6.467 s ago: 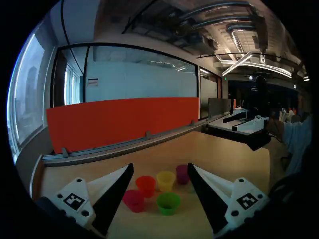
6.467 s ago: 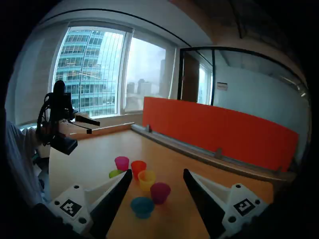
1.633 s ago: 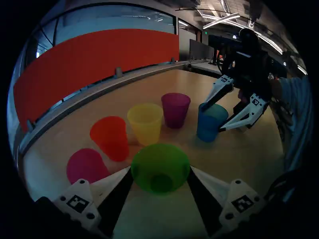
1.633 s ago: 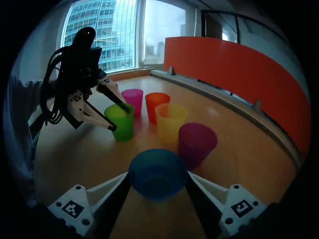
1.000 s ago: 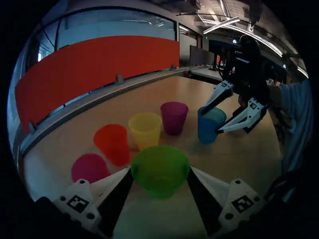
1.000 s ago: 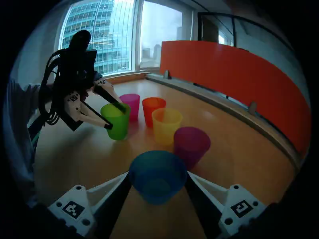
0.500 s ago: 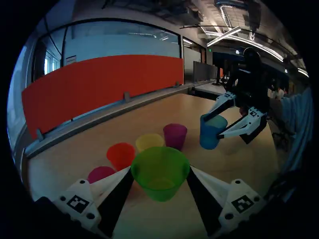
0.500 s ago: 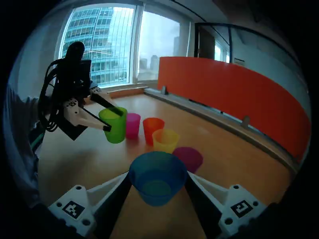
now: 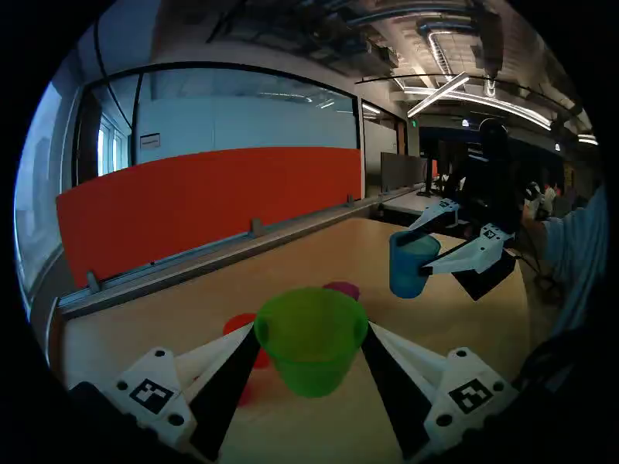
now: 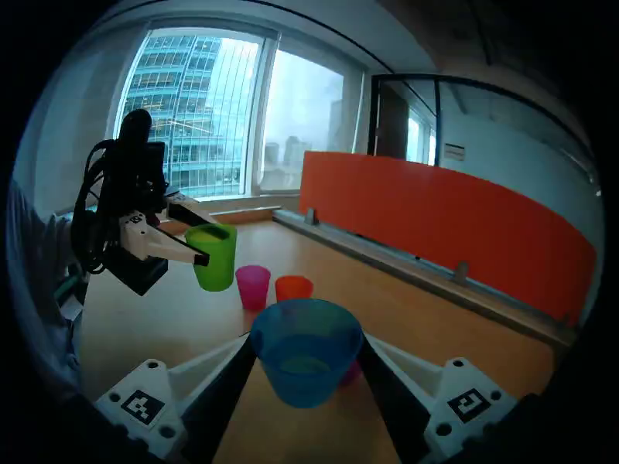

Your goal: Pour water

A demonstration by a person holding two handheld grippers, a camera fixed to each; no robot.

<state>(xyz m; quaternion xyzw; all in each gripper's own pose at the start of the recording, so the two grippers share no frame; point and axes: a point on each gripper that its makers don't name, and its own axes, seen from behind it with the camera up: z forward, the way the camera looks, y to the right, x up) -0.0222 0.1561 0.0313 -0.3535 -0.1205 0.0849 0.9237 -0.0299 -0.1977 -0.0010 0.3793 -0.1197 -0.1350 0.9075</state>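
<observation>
My left gripper (image 9: 309, 329) is shut on a green cup (image 9: 311, 352), held upright above the wooden table (image 9: 464, 332). My right gripper (image 10: 306, 338) is shut on a blue cup (image 10: 306, 359), also upright and in the air. In the left gripper view the blue cup (image 9: 408, 267) hangs to the right in the right gripper (image 9: 411, 251). In the right gripper view the green cup (image 10: 213, 257) hangs to the left in the left gripper (image 10: 205, 242). The two held cups are apart. Whether either holds water I cannot tell.
Other cups stand on the table below: pink (image 10: 253, 286), orange (image 10: 292, 288) and purple (image 9: 342, 289). An orange partition (image 9: 209, 201) runs along the table's far edge. Windows (image 10: 193, 116) lie behind. A person's sleeve (image 9: 576, 263) is at the right.
Both grippers closed on their cups and lifted them off the table. Over the last second both cups rose higher, and the cups left on the table dropped lower in both views.
</observation>
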